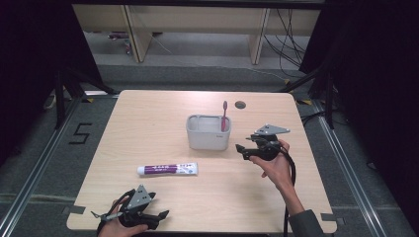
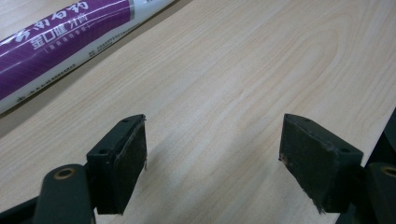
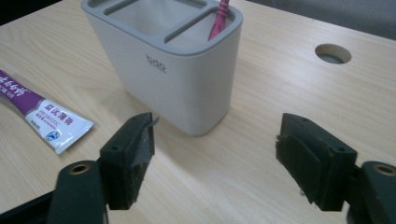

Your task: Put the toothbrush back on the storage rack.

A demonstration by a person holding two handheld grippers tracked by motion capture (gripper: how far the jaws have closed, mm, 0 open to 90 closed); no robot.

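Note:
A grey holder (image 1: pixel 208 132) (image 3: pixel 177 60) with divided compartments stands mid-table, a pink toothbrush (image 1: pixel 224 116) (image 3: pixel 218 18) upright in its right compartment. A purple and white toothpaste tube (image 1: pixel 168 169) (image 2: pixel 65 32) (image 3: pixel 39 114) lies flat in front of it, to the left. My right gripper (image 1: pixel 240 150) (image 3: pixel 217 154) hovers just right of the holder, open, nothing between its jaws. My left gripper (image 1: pixel 160 210) (image 2: pixel 212 158) rests near the table's front left edge, open and empty, with the tube beyond it.
The wooden table (image 1: pixel 148 113) has a round cable hole (image 1: pixel 240 104) (image 3: pixel 333 53) behind the holder. Dark curtains flank the table, and cables lie on the floor at the back right.

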